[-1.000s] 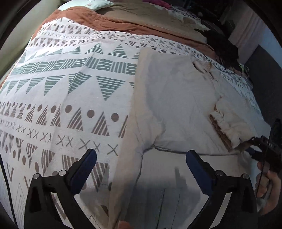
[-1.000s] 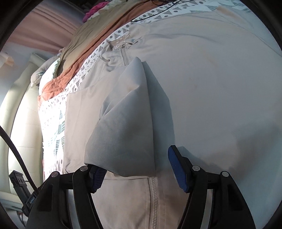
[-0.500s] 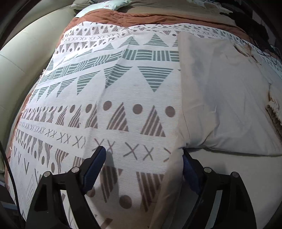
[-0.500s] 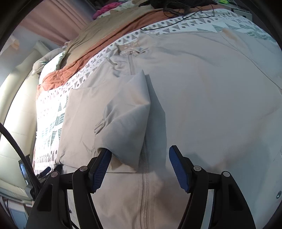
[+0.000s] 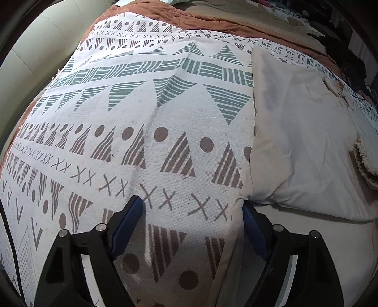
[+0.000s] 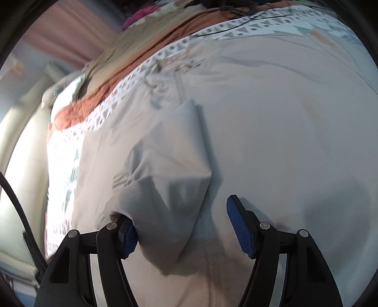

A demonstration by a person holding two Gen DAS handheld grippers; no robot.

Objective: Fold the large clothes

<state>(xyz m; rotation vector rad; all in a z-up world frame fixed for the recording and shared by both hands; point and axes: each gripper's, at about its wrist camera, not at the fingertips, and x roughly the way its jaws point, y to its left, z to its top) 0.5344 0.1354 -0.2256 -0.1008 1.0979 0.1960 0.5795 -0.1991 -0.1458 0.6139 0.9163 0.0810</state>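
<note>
A large beige zip jacket (image 5: 302, 146) lies spread on a patterned bedspread (image 5: 141, 118). My left gripper (image 5: 191, 204) hangs low over the bedspread with its jaws open. Its right finger touches the jacket's side edge near the armpit, and that edge runs just inside the finger. A ribbed sleeve cuff (image 5: 363, 163) shows at the far right. In the right wrist view one sleeve (image 6: 170, 170) is folded across the jacket's front (image 6: 271, 118), beside the zipper (image 6: 210, 248). My right gripper (image 6: 180, 210) is open around the sleeve's end. The fabric drapes over the left finger, and the right pad is bare.
A rust-brown blanket (image 5: 212, 21) and a tan cover lie further up the bed. A cream padded bed frame (image 5: 35, 59) runs along the left. Dark clothing and cables (image 5: 349, 61) sit at the far right corner. A black cable (image 6: 16, 212) hangs at the left.
My left gripper has moved left and down to the jacket's side edge, and its jaws have narrowed. The right hand is gone from the left view. The sleeve has sunk onto the jacket's front.
</note>
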